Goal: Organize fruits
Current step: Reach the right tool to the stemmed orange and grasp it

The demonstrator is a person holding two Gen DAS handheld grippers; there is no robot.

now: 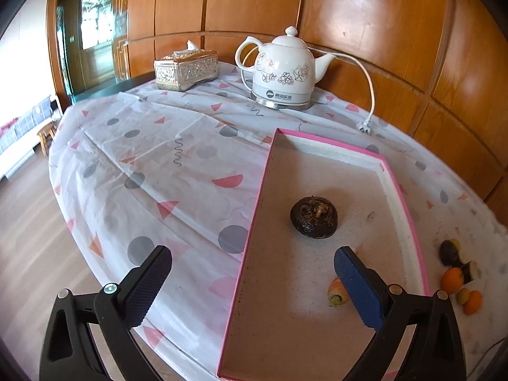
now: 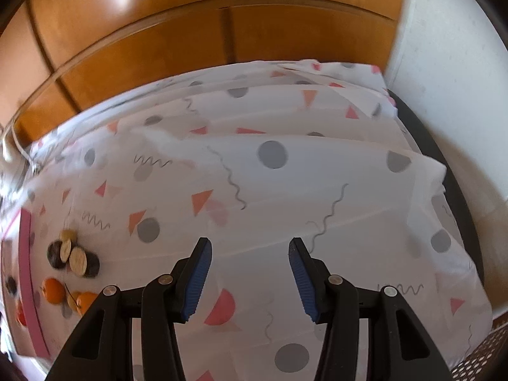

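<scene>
Worktop (image 1: 177,120) covered by a thin, creased white plastic cloth printed with grey discs, pink and orange triangles and dark squiggles, backed by glossy orange-brown wood panelling (image 1: 365,16). Shallow rectangular tray (image 1: 254,222) with a pink rim, white foam inner lining and matt beige floor lies on the cloth. On its floor rests one dark brown, rounded, rough-skinned fruit (image 1: 314,217) with a dried tuft on top; a small orange piece with a greenish end (image 1: 337,295) lies nearer the camera, just beside the blue ribbed pad.

Left gripper (image 1: 252,265): black plastic arms with ribbed pads; jaws spread wide, nothing between them, one pad over the cloth and one over the tray floor.

Right gripper (image 2: 250,258): jaws part-way apart, gripping nothing, above bare cloth.

Outside the tray's right rim, on the cloth, a cluster of loose fruit: dark-skinned pieces with pale cut faces (image 2: 74,255) and smooth small orange fruits (image 2: 52,290).

At the far edge stand a white glazed ceramic electric kettle (image 1: 282,70) with floral decals, on a metal base with a white cord, and an embossed silver-gold tissue box (image 1: 185,70).
</scene>
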